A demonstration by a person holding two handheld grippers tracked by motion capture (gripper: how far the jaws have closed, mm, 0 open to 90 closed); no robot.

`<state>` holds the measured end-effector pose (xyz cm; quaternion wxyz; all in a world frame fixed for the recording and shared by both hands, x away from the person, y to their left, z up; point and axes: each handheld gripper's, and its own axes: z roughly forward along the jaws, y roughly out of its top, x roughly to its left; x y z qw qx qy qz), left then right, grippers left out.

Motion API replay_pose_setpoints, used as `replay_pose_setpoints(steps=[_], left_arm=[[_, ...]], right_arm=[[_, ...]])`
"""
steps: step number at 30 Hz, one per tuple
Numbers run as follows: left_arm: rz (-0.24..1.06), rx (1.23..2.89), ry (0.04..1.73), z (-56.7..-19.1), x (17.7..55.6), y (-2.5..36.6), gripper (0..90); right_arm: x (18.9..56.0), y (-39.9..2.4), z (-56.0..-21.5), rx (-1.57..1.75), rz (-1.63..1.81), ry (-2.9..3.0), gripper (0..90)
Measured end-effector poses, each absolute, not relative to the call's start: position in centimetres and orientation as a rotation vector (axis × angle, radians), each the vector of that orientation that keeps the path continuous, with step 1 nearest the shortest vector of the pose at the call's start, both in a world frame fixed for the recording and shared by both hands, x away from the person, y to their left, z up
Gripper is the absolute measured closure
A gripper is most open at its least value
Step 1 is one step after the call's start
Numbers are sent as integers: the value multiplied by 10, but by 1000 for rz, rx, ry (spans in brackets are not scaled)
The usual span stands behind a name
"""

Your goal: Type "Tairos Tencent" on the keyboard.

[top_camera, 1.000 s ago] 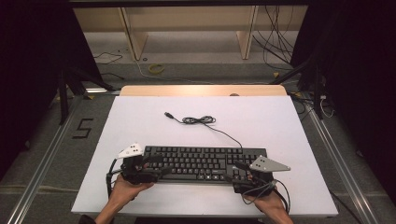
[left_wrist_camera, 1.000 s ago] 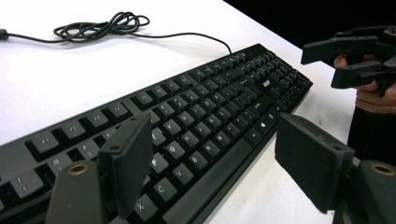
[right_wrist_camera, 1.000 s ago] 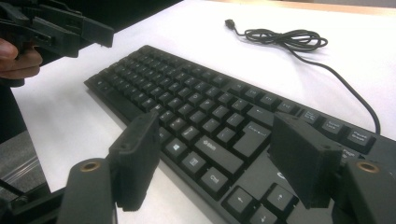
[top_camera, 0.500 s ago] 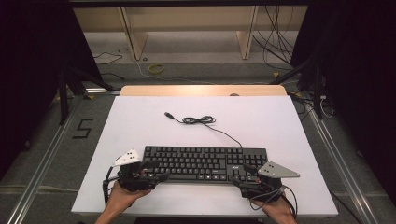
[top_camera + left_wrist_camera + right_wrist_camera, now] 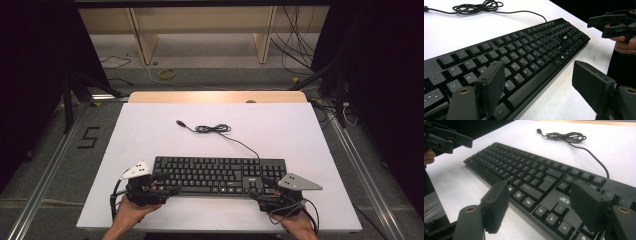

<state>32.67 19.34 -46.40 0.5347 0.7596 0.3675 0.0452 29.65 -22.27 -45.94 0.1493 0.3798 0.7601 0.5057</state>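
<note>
A black keyboard (image 5: 220,175) lies flat on the white table (image 5: 280,125), near its front edge. Its thin cable runs back to a loose coil (image 5: 212,129) that ends in a plug (image 5: 179,122). My left gripper (image 5: 167,184) is at the keyboard's left front corner, open. In the left gripper view (image 5: 539,85) one jaw hangs over the keys (image 5: 524,57) and the other over the bare table in front. My right gripper (image 5: 260,186) is at the right front corner, open. In the right gripper view (image 5: 541,205) its jaws straddle the front edge of the keyboard (image 5: 531,172).
The far half of the table holds just the cable coil (image 5: 565,136). A wooden strip (image 5: 217,96) runs along the far edge, with shelving legs and loose cables on the floor behind. Dark curtains flank both sides.
Both grippers have drawn back a little toward the near table edge. The keyboard and its cable have stayed where they were.
</note>
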Motion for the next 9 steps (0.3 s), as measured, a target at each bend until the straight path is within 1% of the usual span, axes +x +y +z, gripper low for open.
replay_pose_setpoints(steps=[9], left_arm=[[112,1802,881,-464,327,194,263]], right_arm=[[297,-223,-459,1093,1450,2180,323]])
